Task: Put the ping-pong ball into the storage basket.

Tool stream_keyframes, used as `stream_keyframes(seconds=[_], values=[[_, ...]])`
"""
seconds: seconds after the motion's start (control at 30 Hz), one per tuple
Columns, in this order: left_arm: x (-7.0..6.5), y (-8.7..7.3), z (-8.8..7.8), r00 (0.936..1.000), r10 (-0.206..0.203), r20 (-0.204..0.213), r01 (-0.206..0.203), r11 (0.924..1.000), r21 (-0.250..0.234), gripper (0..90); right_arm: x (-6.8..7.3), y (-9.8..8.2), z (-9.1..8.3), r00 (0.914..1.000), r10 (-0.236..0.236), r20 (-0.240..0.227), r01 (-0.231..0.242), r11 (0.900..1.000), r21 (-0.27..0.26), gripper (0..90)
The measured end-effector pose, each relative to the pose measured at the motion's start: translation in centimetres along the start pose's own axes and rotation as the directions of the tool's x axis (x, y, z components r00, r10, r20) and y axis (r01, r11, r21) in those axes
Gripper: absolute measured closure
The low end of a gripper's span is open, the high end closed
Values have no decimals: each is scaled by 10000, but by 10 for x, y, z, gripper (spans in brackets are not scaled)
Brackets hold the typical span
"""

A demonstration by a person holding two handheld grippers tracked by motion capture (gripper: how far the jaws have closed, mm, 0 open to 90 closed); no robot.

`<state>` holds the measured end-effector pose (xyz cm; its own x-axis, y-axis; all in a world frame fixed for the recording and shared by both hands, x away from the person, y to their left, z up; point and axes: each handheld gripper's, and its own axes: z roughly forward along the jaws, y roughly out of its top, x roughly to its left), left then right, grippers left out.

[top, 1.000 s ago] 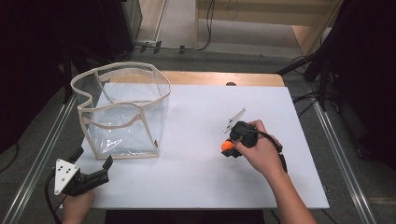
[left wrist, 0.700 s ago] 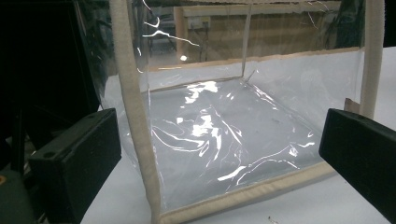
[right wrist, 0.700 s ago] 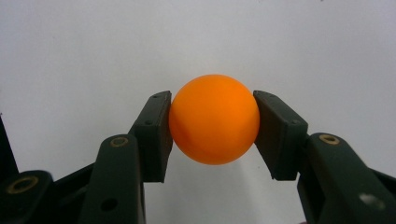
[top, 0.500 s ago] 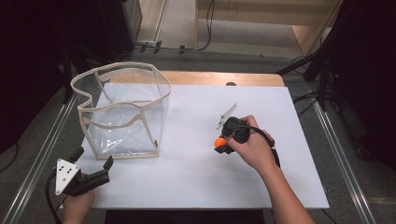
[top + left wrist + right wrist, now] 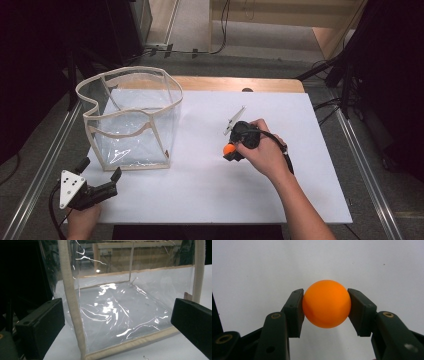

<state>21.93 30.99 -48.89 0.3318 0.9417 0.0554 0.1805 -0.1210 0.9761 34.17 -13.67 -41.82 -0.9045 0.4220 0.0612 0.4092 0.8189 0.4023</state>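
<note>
An orange ball (image 5: 326, 303) sits squeezed between both jaws of my right gripper (image 5: 325, 312), which is shut on it above the white table top. In the high view that gripper (image 5: 235, 147) is right of the table's middle, the ball (image 5: 228, 148) at its tip. A clear plastic bag with cream fabric trim (image 5: 131, 117) stands open-topped on the table's left side. My left gripper (image 5: 100, 181) is open at the front left corner, just before the bag. In the left gripper view the bag's near corner seam (image 5: 73, 305) rises between the wide-apart jaws.
The white sheet (image 5: 210, 195) covers the table, with a strip of bare wood (image 5: 235, 84) at the back. Metal rails (image 5: 365, 175) run along both sides. Dark equipment and cables surround the table.
My right gripper has carried the ball a little to the left, toward the bag. The left gripper has stayed in place.
</note>
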Motion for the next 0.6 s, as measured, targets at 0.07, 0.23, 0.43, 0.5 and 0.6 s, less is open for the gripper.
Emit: stream_keyframes(seconds=[0.07, 0.23, 0.43, 0.5, 0.6], values=[[0, 0, 0, 10000, -11, 1, 11, 10000, 10, 0, 0, 2, 0, 10000, -33, 2, 33, 10000, 29, 481], [0, 0, 0, 10000, 3, -5, -3, 10000, 18, 0, 0, 10, 2, 9999, -97, -51, 98, 10000, 10, 481], [0, 0, 0, 10000, 36, -5, -36, 10000, 56, 0, 1, 18, 3, 9997, -224, -109, 224, 9998, -3, 481], [-1, 0, 0, 10000, 43, -5, -43, 10000, 46, 0, 1, 21, 3, 9997, -220, -116, 220, 9998, 5, 481], [-1, 0, 0, 10000, 49, 5, -49, 10000, 41, 0, 0, 25, 3, 9994, -316, -152, 317, 9995, 26, 480]])
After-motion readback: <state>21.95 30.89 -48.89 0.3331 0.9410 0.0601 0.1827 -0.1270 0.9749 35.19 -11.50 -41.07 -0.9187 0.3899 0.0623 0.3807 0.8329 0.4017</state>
